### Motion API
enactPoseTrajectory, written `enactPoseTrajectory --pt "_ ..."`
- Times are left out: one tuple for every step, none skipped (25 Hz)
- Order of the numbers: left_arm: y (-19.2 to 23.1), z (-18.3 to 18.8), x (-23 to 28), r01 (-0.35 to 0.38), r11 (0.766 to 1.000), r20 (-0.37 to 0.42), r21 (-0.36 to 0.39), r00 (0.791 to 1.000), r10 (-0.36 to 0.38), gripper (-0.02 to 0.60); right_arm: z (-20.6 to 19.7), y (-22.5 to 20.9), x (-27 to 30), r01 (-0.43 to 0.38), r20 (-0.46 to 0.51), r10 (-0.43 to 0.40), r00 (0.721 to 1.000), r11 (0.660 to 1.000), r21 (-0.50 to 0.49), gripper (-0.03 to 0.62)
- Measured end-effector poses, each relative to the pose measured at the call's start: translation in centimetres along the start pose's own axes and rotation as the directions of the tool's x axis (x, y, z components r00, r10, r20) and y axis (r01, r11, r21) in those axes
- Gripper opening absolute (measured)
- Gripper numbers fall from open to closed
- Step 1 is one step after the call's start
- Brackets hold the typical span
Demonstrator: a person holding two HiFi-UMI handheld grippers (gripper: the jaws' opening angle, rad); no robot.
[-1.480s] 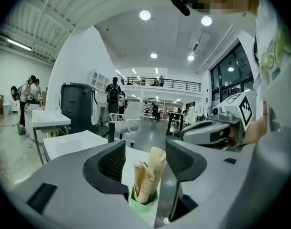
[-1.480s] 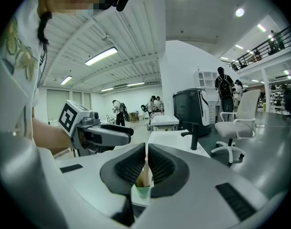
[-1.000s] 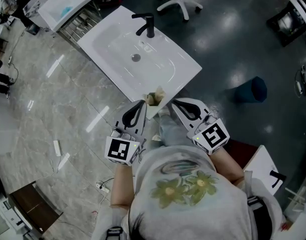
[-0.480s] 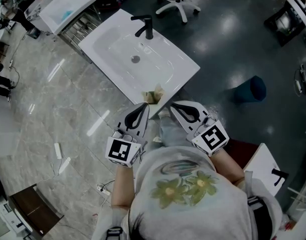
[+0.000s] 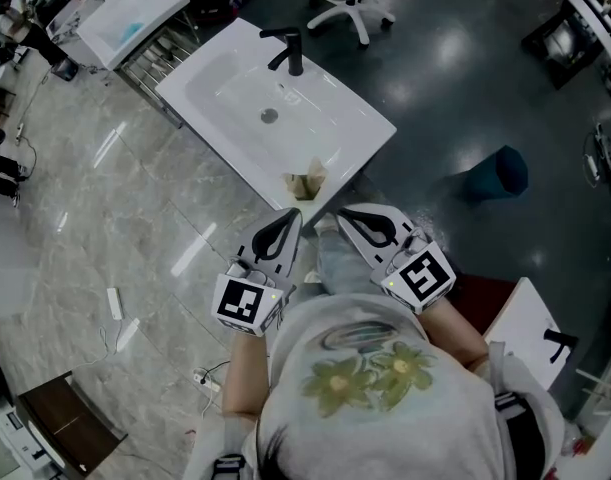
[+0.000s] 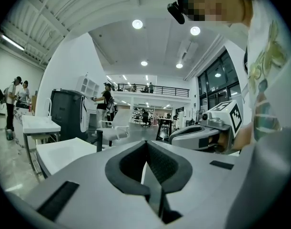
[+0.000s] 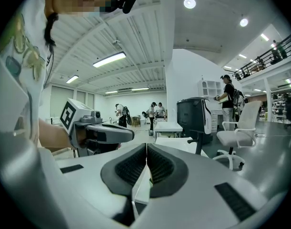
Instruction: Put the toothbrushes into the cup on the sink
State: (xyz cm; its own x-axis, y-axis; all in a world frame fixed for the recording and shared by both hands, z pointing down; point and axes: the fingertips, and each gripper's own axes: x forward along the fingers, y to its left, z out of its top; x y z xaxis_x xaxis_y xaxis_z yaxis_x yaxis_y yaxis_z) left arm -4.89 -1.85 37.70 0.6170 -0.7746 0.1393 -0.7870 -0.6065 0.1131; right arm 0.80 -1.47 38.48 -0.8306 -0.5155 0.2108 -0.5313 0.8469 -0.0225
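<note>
Okay, my left tongs (image 5: 290,218) and right tongs (image 5: 345,213) are both fully closed, holding nothing, side by side near the cup (image 5: 305,184) on the near corner of the white sink (image 5: 225,98).

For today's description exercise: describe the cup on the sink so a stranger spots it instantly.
Find the white sink with a black tap at its far edge. On the opposite, nearest corner stands a small tan cup, the only loose item on it.
</note>
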Motion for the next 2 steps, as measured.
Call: enactPoseTrajectory --pt "-0.15 -0.10 -0.33 0.003 1.000 0.001 -0.001 1.000 -0.003 0.018 -0.04 0.41 -0.05 -0.001 -0.002 0.001 1.000 1.000 0.001 0.043" --pt "-0.30 -0.21 -0.67 0.007 1.000 0.002 -0.003 1.000 -0.007 0.018 -0.08 0.82 -0.11 -0.002 -0.004 0.002 1.000 1.000 0.003 0.043"
